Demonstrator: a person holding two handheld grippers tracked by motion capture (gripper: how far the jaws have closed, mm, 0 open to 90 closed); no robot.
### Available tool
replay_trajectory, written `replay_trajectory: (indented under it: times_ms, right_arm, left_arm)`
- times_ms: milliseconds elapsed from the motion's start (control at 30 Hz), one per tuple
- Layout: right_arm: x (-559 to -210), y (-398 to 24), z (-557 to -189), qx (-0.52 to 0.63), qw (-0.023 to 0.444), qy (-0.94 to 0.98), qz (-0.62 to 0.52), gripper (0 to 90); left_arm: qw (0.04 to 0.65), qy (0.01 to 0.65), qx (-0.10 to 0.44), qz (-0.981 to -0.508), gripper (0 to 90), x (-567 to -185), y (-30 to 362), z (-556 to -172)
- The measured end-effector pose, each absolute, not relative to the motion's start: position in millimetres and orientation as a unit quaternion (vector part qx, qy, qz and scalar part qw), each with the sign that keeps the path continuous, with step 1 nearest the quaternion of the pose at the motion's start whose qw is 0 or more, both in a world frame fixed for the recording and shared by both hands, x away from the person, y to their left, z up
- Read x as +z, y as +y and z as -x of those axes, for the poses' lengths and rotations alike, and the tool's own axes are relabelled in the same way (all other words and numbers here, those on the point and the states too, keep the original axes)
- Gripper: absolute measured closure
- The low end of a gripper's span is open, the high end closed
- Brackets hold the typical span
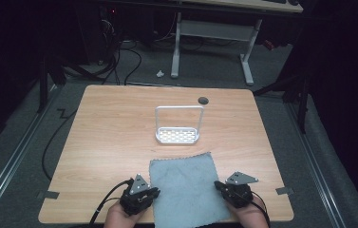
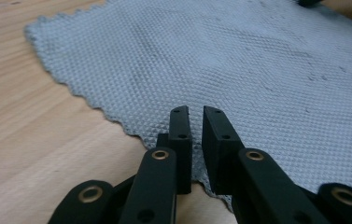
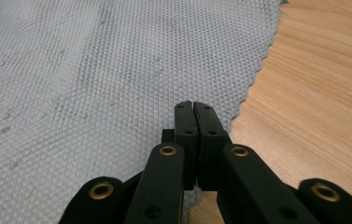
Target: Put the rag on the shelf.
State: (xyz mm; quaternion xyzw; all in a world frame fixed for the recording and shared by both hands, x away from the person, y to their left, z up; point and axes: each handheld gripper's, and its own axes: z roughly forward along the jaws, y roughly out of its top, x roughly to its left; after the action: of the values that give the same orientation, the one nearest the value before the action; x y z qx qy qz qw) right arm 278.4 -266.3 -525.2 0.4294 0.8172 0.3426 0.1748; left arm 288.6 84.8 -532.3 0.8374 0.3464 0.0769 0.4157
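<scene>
Cloth (image 1: pixel 186 190) lies flat at near table (image 1: pixel 105 137) edge. I hold left gripper (image 2: pixel 195 114) slightly apart over its left edge, right gripper (image 3: pixel 193 108) closed at right edge, likely pinching, ready for lift toward rack (image 1: pixel 178 124).

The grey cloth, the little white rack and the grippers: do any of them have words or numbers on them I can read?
None can be read.
Grey cloth: only a woven dotted pattern and dark specks, no letters.
White rack: plain, with small holes in its base, no label.
Left gripper and right gripper: black jaws with brass rivets, no markings.
Wooden table: only wood grain.
</scene>
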Motion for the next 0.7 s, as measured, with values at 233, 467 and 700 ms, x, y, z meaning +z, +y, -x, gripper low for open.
replay_trajectory:
  times_ms: [233,467,700]
  right_arm:
    - [-526.0,-257.2,-283.1,0.343,0.181,0.82,-0.42,89.7]
    - [-523.8,-245.4,-289.4,0.354,0.183,0.817,-0.416,87.5]
    - [-521.7,-238.9,-320.2,0.342,0.204,0.81,-0.431,86.2]
  left_arm:
    - [0.413,0.368,0.097,-0.828,82.7,-533.0,94.0,-309.2]
    - [0.409,0.388,0.108,-0.819,81.0,-529.7,96.3,-323.5]
    - [0.402,0.379,0.115,-0.825,76.0,-531.5,86.1,-339.5]
